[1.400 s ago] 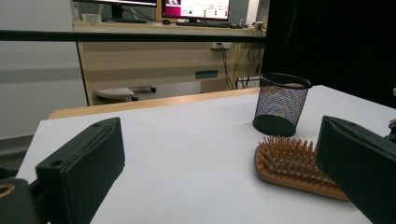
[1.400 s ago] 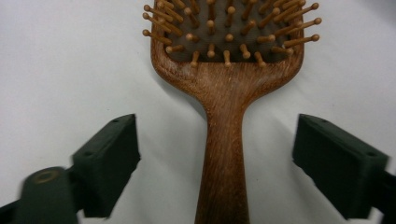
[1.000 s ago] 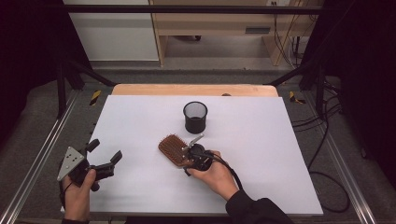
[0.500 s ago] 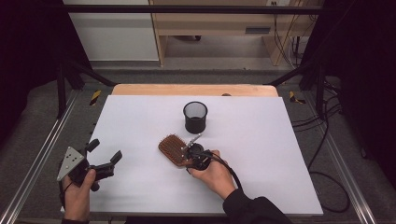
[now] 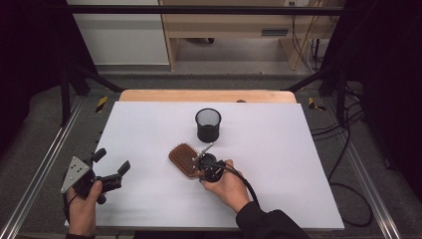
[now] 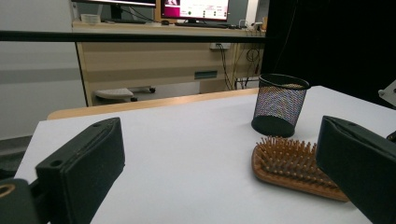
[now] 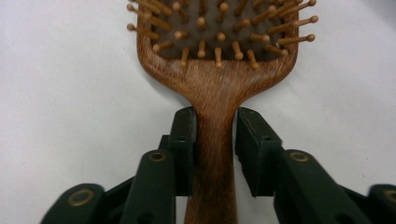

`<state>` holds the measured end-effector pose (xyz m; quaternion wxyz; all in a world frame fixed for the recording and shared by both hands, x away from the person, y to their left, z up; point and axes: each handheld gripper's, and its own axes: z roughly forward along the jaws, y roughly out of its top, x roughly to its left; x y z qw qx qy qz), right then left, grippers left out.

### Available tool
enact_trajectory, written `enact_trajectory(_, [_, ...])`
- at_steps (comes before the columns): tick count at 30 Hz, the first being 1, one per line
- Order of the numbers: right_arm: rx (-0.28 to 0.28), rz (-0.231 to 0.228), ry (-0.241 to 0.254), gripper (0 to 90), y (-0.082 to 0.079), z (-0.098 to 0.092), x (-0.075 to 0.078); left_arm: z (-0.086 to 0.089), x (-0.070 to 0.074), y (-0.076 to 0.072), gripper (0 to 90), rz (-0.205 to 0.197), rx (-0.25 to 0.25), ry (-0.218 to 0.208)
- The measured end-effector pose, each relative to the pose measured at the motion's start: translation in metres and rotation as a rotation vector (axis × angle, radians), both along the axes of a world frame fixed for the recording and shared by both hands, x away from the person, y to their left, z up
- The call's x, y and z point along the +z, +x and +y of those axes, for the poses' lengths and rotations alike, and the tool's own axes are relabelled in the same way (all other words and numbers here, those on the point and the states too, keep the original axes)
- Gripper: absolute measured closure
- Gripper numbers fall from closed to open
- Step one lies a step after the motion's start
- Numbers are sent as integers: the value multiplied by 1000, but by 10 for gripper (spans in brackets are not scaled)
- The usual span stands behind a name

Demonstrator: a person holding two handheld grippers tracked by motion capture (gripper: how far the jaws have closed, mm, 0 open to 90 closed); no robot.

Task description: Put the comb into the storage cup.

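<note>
While right gripper [image 7: 214,140] jaws just closed onto hairbrush [image 7: 215,70] handle | left gripper [image 5: 110,167] jaws apart, unladen

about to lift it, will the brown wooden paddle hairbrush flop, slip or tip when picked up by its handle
The brown wooden paddle hairbrush looks solid, so probably stiff. The right gripper has just been closing, jaws flanking the narrow handle; the wide head may droop. The smooth wood might slip a little.
</note>
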<state>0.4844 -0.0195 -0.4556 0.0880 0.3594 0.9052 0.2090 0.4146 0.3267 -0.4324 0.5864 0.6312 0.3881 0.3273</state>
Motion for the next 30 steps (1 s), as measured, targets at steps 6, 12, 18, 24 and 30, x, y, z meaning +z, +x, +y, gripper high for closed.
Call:
enact_trajectory(6, [3, 18, -6, 722, 2, 0, 1, 0, 0, 0, 18, -1, -2, -2])
enact_trajectory(12, [20, 8, 14, 723, 1, -5, 1, 0, 0, 1, 18, -1, -3, -1])
enact_trajectory(18, [22, -27, 42, 723, -3, -15, 5, 0, 0, 1, 18, 0, -3, -4])
enact_trajectory(24, [22, -69, 78, 723, -10, -33, 13, -2, 0, 0, 18, 1, -7, 5])
enact_trajectory(30, [16, -120, 126, 724, -22, -58, 14, -7, -1, 1, 19, 7, -19, 10])
